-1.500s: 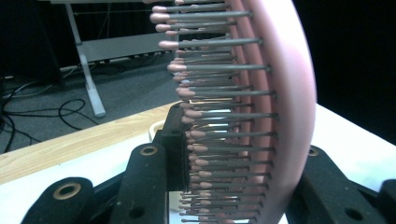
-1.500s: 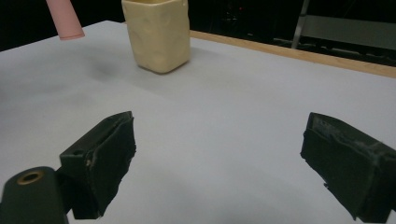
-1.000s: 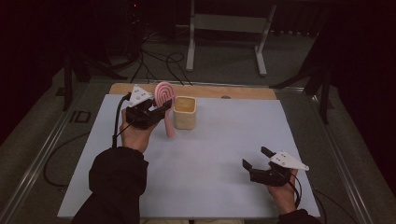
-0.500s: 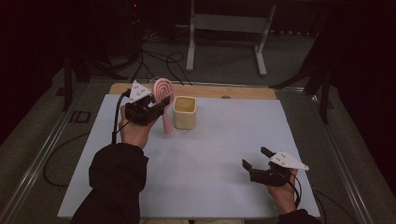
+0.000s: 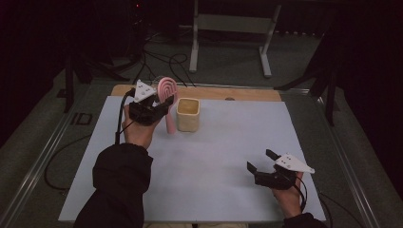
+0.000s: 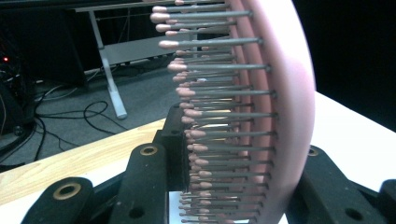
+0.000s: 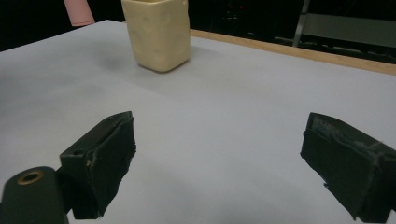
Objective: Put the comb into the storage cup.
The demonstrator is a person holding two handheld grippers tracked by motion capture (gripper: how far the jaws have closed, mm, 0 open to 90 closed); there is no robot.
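A pink hairbrush [image 5: 167, 89] stands upright, bristles toward the left, with my left gripper [image 5: 163, 107] shut on it just below the head. In the left gripper view the bristled head [image 6: 280, 116] rises between the two black jaws, which press on it from both sides. Its handle [image 5: 170, 124] hangs down just left of a cream cup [image 5: 188, 114] at the back of the white sheet [image 5: 214, 156]. My right gripper [image 5: 260, 160] rests low near the front right with its jaws wide apart and nothing between them. From the right gripper [image 7: 224, 158], the cup [image 7: 159, 32] sits ahead, the pink handle [image 7: 78, 11] to its left.
A wooden table edge [image 5: 247, 93] runs along the back of the sheet. Behind it are a metal stand [image 5: 228, 28] and cables on the floor [image 5: 157, 61]. A dark-sleeved forearm [image 5: 119, 185] crosses the front left of the sheet.
The left gripper has edged the brush slightly up and to the left, so the handle's tip sits a little higher beside the cup. The right gripper has stayed put.
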